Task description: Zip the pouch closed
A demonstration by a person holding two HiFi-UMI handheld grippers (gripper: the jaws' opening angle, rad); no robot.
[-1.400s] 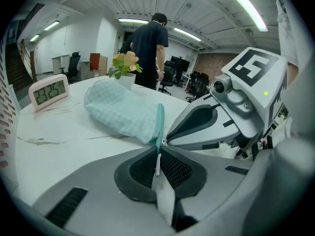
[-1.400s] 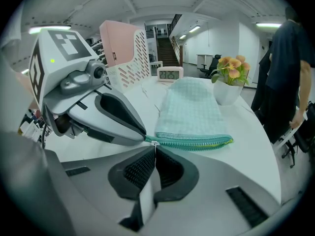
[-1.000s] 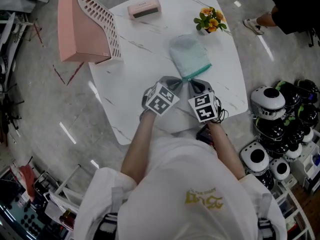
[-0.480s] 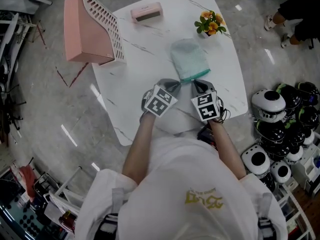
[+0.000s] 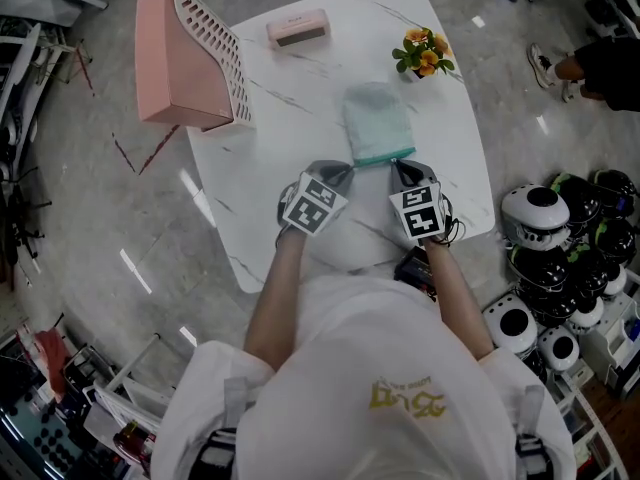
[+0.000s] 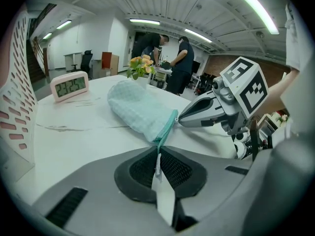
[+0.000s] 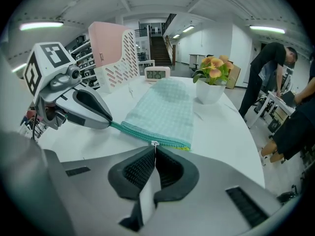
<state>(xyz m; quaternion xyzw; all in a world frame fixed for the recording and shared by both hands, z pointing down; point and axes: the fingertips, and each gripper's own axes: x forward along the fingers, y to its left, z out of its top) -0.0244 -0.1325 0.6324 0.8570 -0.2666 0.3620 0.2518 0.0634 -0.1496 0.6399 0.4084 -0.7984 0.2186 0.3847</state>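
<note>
A pale teal pouch (image 5: 378,118) lies flat on the white marble table (image 5: 270,188), its zipper edge toward me. At that edge's left end my left gripper (image 5: 345,168) is shut on the teal zipper tape (image 6: 160,137). Further right along the edge, my right gripper (image 5: 398,164) is shut on a small metal zipper pull (image 7: 155,143). The zipper edge (image 7: 142,133) runs taut between the two grippers. In the right gripper view the pouch (image 7: 165,109) stretches away toward the flowers, and the left gripper (image 7: 110,123) pinches its tape. The left gripper view shows the right gripper (image 6: 180,120) at the pouch (image 6: 138,107).
A pink slotted file holder (image 5: 185,58) stands at the table's far left. A pink digital clock (image 5: 297,28) and a small pot of flowers (image 5: 422,48) sit at the back. Black-and-white helmets (image 5: 560,248) are piled on the floor to the right. People stand beyond the table.
The two grippers, close together a second ago, have drawn apart. The left one went left, and the zipper edge now spans wider between them.
</note>
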